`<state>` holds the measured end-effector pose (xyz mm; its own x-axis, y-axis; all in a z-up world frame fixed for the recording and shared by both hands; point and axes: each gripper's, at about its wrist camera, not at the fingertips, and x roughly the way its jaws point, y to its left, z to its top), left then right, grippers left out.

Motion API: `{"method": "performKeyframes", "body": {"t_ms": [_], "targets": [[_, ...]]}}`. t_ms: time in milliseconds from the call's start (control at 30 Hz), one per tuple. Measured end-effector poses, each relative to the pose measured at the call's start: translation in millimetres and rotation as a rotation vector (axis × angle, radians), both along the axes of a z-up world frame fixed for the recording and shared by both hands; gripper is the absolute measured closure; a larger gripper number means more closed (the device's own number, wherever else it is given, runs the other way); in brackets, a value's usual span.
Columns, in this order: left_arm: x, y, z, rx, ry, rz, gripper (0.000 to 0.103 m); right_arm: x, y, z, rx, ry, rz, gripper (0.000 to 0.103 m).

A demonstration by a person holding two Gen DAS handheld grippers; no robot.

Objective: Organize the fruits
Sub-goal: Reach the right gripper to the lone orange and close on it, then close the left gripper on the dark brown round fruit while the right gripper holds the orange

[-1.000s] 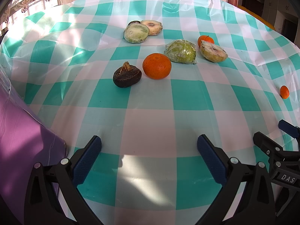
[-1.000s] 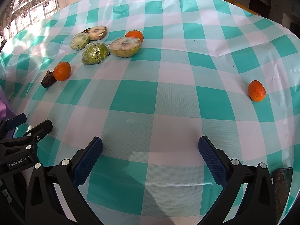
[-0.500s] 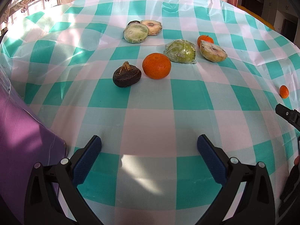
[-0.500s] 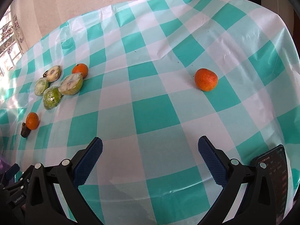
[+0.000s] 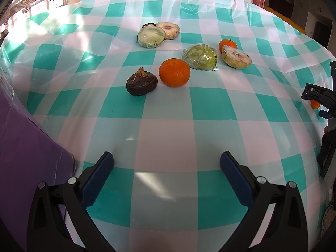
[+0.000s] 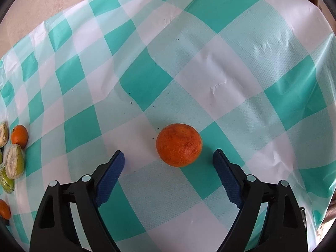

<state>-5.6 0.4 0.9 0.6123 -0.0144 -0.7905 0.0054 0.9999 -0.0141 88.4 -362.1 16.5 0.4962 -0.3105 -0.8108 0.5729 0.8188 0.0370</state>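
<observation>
While the left claw (image 5: pixel 167 164) gapes wide, the right claw (image 6: pixel 169 160) (equally wide) flanks a round orange tangerine (image 6: pixel 179 145), untouched.

The left gripper (image 5: pixel 167 163) hangs low over the counter (image 5: pixel 168 138), its two blue-padded fingers (image 5: pixel 97 181) spread wide with nothing between them. The right gripper (image 6: pixel 169 163) is also spread wide (its pads clear of any contact), tilted downward toward the counter, its fingertips set to either side of a lone orange (image 6: pixel 179 144) without touching it. From the left wrist view, part of the right gripper's black frame (image 5: pixel 319 96) shows at the far right edge, well apart from the left one; a dark-sleeved bit of the person's arm (image 5: pixel 326 147) shows just below it.
</observation>
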Motion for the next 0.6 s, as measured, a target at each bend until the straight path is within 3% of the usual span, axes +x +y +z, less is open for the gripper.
{"method": "performKeyframes", "body": {"t_ms": [67,200,300,400,533,600], "targets": [[-1.2,5.4,1.0,-0.03,-0.007,0.012,0.002,2.6,-3.4,0.4,-0.008,-0.006,-0.006,0.028],[-1.3,12.0,3.6,-0.085,-0.02,0.008,0.002,3.7,-5.8,4.1,-0.01,-0.033,-0.006,0.065],[1.9,11.8,4.4,-0.08,-0.024,0.017,0.005,0.1,-1.4,6.1,0.033,-0.08,0.036,0.067],[10.8,18.2,6.5,-0.09,-0.04,0.054,0.018,-3.4,7.6,12.2,0.046,-0.134,0.091,0.067],[34.5,20.9,7.7,-0.054,-0.044,0.099,0.032,1.3,18.9,12.6,0.095,-0.149,0.129,0.067],[48.6,24.5,8.4,-0.048,-0.043,0.127,0.034,1.1,19.3,13.4,0.113,-0.15,0.132,0.067]]}}
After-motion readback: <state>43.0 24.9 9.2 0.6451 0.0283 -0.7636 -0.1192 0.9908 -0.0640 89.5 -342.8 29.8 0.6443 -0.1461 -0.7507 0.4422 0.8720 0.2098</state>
